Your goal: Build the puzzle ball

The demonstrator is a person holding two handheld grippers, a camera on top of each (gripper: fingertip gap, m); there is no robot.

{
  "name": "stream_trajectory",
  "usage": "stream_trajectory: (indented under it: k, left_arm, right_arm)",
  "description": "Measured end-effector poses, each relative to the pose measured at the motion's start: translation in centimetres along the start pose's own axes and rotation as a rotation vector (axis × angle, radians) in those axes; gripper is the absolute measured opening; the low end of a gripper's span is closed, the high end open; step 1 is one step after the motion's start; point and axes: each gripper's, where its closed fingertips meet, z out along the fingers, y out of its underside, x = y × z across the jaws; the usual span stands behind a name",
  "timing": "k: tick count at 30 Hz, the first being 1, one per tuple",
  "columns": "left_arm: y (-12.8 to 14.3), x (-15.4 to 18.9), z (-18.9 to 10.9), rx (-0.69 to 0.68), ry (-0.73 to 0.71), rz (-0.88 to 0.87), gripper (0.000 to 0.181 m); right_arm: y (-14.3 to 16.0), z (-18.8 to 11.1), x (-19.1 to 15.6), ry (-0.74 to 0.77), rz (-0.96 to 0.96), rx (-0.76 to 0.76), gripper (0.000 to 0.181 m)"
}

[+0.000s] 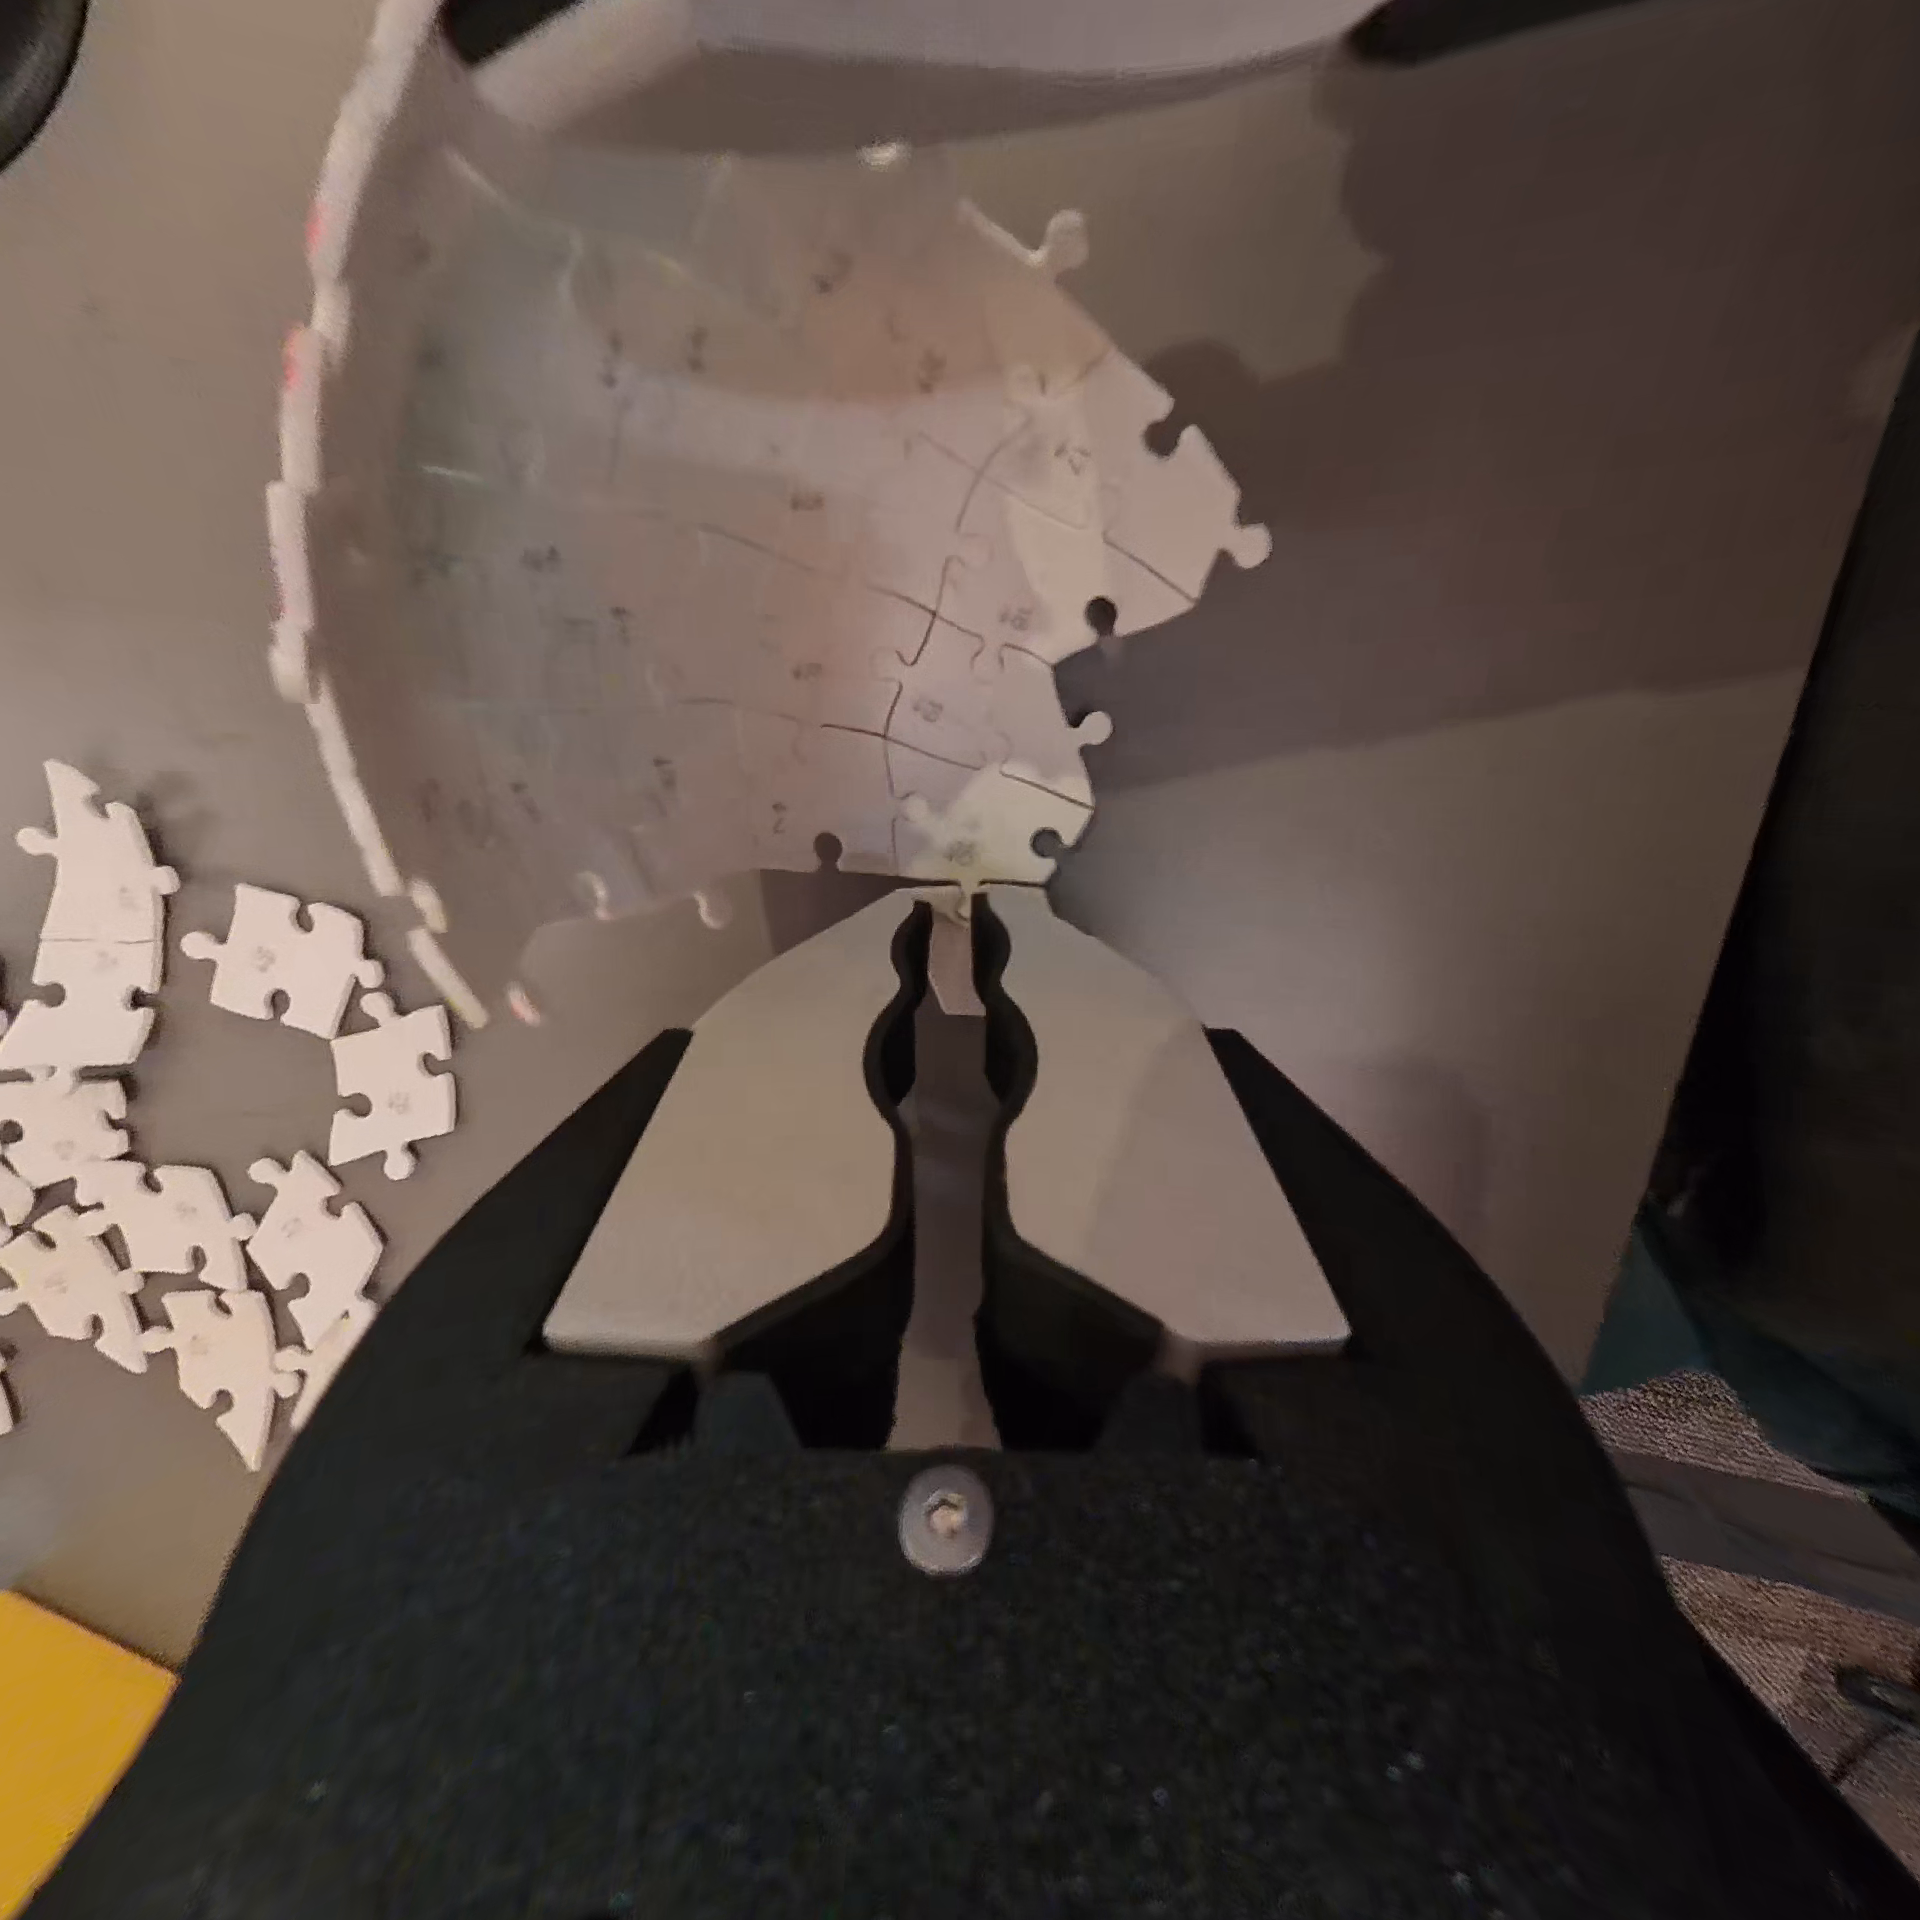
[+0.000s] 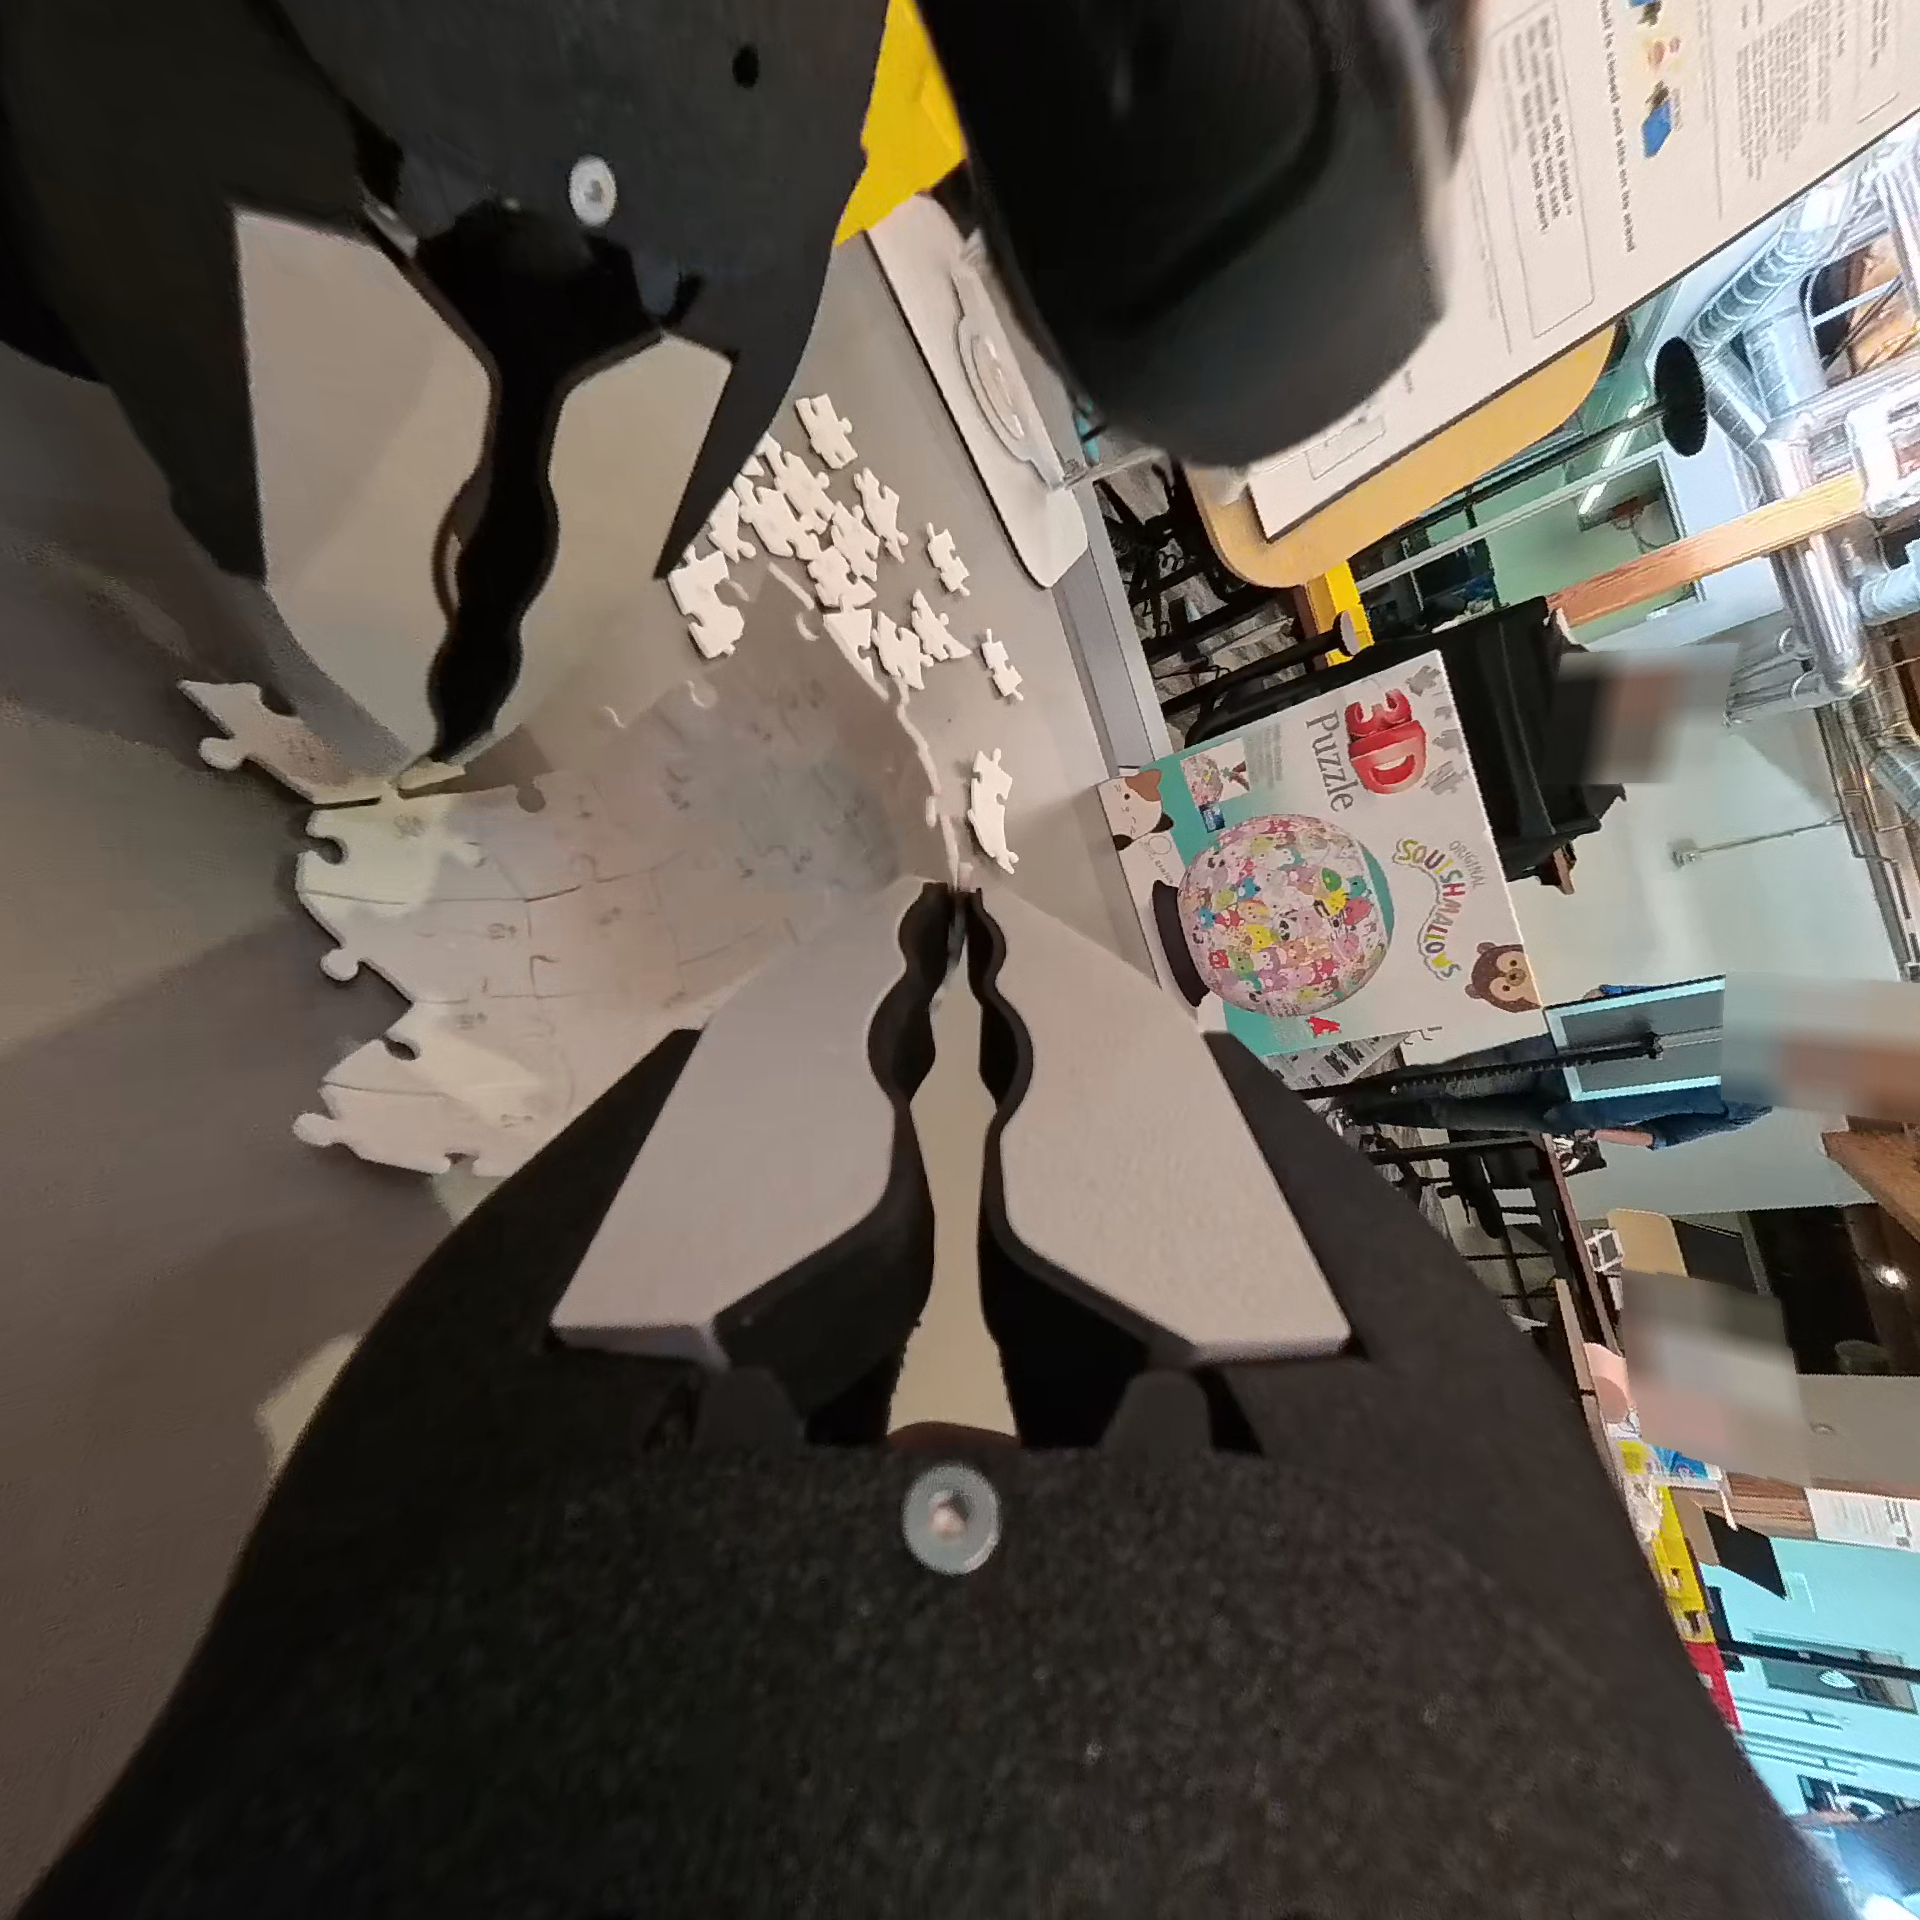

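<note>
The left gripper points level and forward, its jaws clenched on the lower edge of the partly built puzzle shell, which curves up just ahead of its tips. The right gripper, rolled sideways so the table stands on edge in its view, pinches the same shell's opposite rim, jaws nearly closed. Left of the left gripper lie loose puzzle pieces, white backs up. Farther beyond the right gripper's tips stands the puzzle box.
</note>
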Motion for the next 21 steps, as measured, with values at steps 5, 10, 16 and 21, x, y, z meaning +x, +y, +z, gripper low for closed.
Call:
stream_trajectory:
  k: [5,10,16,21]
  left_arm:
    - [0.2,0.0,0.5,-0.025,0.022,-0.013,0.002]
    - [0.1,0.2,0.8,-0.056,0.028,0.017,0.000]
    - [-0.1,0.2,1.0,-0.084,-0.022,0.074,0.000]
    - [-0.3,0.2,1.0,-0.049,-0.083,0.097,0.000]
  right_arm:
    - [-0.2,-0.1,0.0,0.004,-0.010,0.002,0.003]
    - [-0.9,-0.4,-0.1,0.020,-0.037,0.021,0.003]
    - [-1.2,-0.6,-0.1,0.030,-0.044,0.026,0.003]
    - [-1.2,-0.7,-0.2,0.040,-0.052,0.022,0.003]
